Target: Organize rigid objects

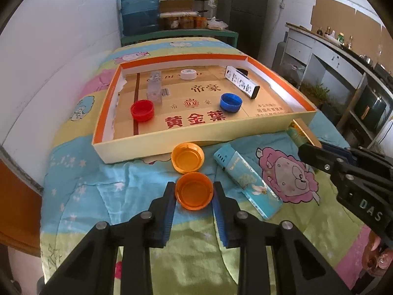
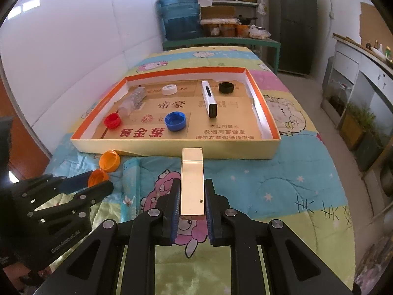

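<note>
A shallow orange-rimmed cardboard tray (image 1: 172,139) (image 2: 172,148) lies on a cartoon bedspread. In it are a red cap (image 1: 142,110), a blue cap (image 1: 231,102), a white cap (image 1: 188,74), a black cap (image 2: 226,87), a white lighter (image 2: 209,98) and a clear plastic box (image 1: 154,87). My left gripper (image 1: 194,193) is shut on an orange cap (image 1: 194,190), just above the bedspread. A yellow-orange cap (image 1: 188,157) lies just beyond it, and a teal lighter (image 1: 245,179) to its right. My right gripper (image 2: 192,194) is shut on a gold lighter (image 2: 192,184) in front of the tray.
A white wall runs along the left. A blue water jug (image 2: 180,14) and shelves with pots stand behind the bed. A dark fridge (image 2: 292,22) and a counter (image 2: 363,56) are at the right.
</note>
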Demonstrator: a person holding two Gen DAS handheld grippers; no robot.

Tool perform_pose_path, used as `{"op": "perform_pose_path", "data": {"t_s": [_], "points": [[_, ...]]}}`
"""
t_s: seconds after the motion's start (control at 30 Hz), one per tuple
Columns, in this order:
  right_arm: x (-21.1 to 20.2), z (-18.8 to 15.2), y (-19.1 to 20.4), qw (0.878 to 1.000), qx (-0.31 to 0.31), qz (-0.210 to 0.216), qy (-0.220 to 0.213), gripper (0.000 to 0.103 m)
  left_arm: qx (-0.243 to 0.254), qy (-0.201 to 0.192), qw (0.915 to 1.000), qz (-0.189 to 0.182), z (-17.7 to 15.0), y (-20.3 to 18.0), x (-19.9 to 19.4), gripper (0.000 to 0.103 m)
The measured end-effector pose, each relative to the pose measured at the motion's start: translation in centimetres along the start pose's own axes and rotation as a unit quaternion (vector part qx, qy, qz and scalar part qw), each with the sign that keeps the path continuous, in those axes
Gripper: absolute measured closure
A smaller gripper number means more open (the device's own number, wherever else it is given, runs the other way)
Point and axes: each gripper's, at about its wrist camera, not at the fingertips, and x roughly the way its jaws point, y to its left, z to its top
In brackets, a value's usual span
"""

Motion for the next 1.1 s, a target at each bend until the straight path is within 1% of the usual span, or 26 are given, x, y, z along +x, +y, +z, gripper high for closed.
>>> {"op": "perform_pose_path", "data": {"t_s": [0.23, 0.53, 0.8, 1.1], "points": [[-1.0, 0.3, 0.5, 1.000, -0.007, 0.004, -0.010, 0.085, -0.020, -0.021, 0.9996, -0.004, 0.1, 0.7, -2.4, 0.073], [-2.4, 1.9, 1.4, 0.999, -0.017, 0.012, -0.029, 0.085, -0.042, -0.050, 0.9978, -0.008, 2.2, 1.3, -4.9, 0.073], [-3.2, 3.9, 1.6, 0.998, -0.028, 0.011, -0.050, 0.085, -0.054, -0.071, 0.9959, -0.015, 4.4, 1.3, -5.7, 0.073], [-3.4, 6.4, 0.0, 0.998, -0.019, -0.001, -0.067, 0.085, -0.057, -0.088, 0.9942, -0.021, 7.2, 0.7, -5.4, 0.073]]}}
